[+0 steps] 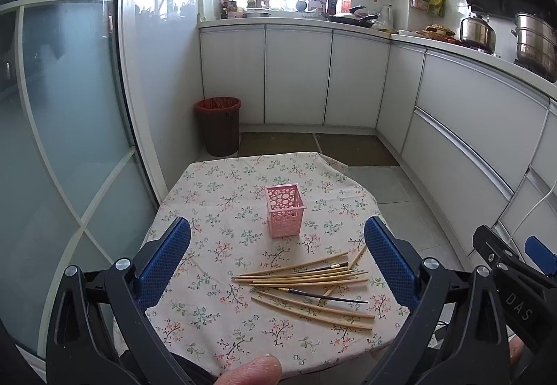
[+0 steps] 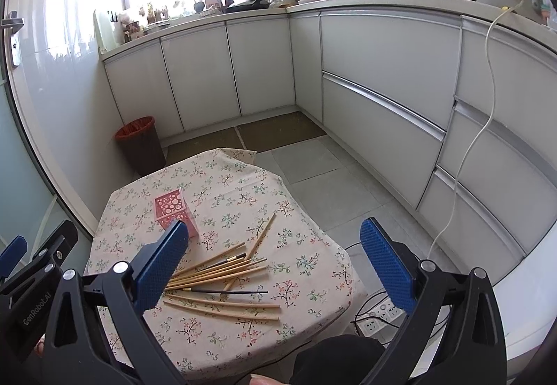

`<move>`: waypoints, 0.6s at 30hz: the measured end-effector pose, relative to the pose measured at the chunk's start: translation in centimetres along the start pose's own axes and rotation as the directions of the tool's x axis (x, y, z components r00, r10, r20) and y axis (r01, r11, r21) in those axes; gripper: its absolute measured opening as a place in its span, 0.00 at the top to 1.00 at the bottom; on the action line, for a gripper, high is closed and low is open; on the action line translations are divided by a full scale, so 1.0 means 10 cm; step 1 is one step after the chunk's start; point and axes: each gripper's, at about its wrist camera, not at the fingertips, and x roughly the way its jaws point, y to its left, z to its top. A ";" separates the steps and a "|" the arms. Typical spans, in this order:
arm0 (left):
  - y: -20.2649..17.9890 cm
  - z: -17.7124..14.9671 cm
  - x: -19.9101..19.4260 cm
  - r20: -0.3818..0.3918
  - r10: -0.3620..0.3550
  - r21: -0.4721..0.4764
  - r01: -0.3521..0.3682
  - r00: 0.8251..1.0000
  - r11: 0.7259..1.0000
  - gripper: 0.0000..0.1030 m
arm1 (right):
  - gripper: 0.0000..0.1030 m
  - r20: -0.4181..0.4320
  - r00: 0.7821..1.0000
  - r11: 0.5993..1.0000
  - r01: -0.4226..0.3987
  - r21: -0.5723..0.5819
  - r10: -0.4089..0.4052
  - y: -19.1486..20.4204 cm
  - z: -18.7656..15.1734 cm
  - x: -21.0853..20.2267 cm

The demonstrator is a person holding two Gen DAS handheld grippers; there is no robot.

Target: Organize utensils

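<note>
The right gripper's left finger (image 2: 162,264) hides the chopsticks' (image 2: 222,271) near-left ends and a lower corner of the pink holder (image 2: 172,207); windowsill clutter is indistinct.

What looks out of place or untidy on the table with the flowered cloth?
The chopsticks lie loose on the tablecloth, fanned and crossing each other, not in the pink holder, which stands upright beyond them. Two thin dark sticks, possibly brushes, are mixed into the pile. Both grippers hover open, holding nothing.

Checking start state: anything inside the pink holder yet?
Nothing shows inside the pink holder: its open top and wall holes look empty, though the floor is hidden. The chopsticks and two dark brushes lie on the tablecloth.
</note>
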 end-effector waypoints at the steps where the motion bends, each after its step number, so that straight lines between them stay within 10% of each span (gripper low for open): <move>1: 0.02 0.00 0.00 0.000 -0.001 -0.002 0.001 1.000 1.000 0.07 | 0.06 0.000 1.000 1.000 0.000 -0.001 0.000 0.01 -0.01 0.00; 18: 0.03 0.01 0.01 -0.006 -0.004 -0.004 0.004 1.000 1.000 0.07 | 0.06 -0.011 1.000 1.000 -0.005 -0.003 0.005 0.02 -0.04 0.02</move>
